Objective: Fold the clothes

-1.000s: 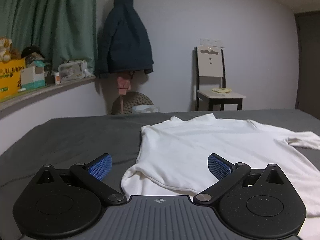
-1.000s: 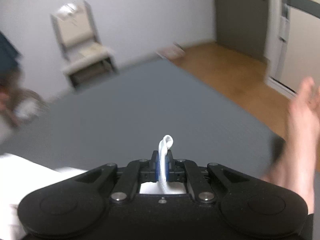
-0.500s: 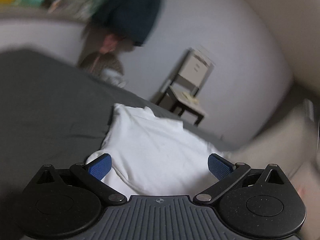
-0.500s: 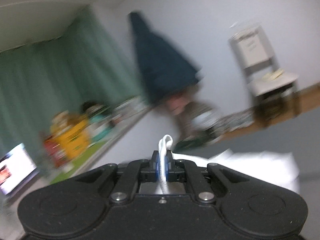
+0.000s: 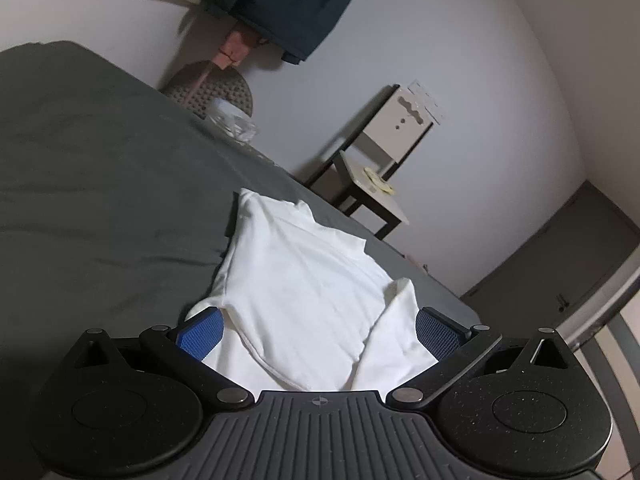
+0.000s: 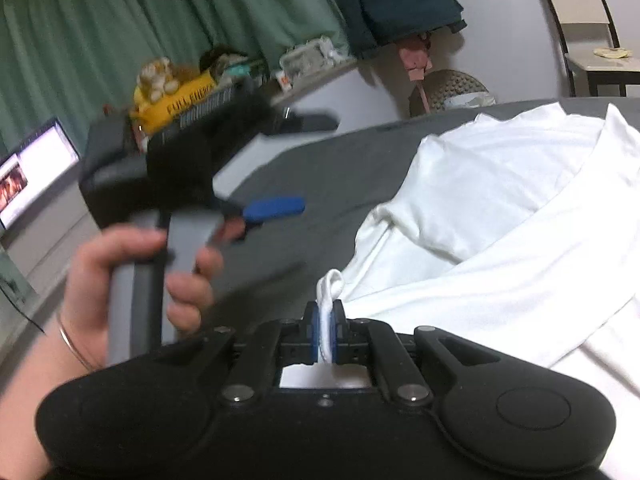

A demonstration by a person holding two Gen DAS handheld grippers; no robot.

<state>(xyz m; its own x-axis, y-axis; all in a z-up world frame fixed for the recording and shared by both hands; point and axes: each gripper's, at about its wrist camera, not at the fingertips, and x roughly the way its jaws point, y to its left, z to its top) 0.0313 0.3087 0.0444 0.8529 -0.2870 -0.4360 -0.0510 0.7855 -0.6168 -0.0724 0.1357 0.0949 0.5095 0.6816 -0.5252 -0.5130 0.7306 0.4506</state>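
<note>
Grey bed (image 5: pixel 100 184) carries our soft, light white shirt (image 5: pixel 304 280), lying at twelve o'clock. Our right claw (image 6: pixel 327 322) pinches its hem; our left claw (image 5: pixel 318 334) gapes wide, empty. We'd grip edges.

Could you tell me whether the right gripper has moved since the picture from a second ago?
Yes. The right gripper, shut on a fold of the white shirt, has swung from facing the chair and door over to the green curtain side.
</note>
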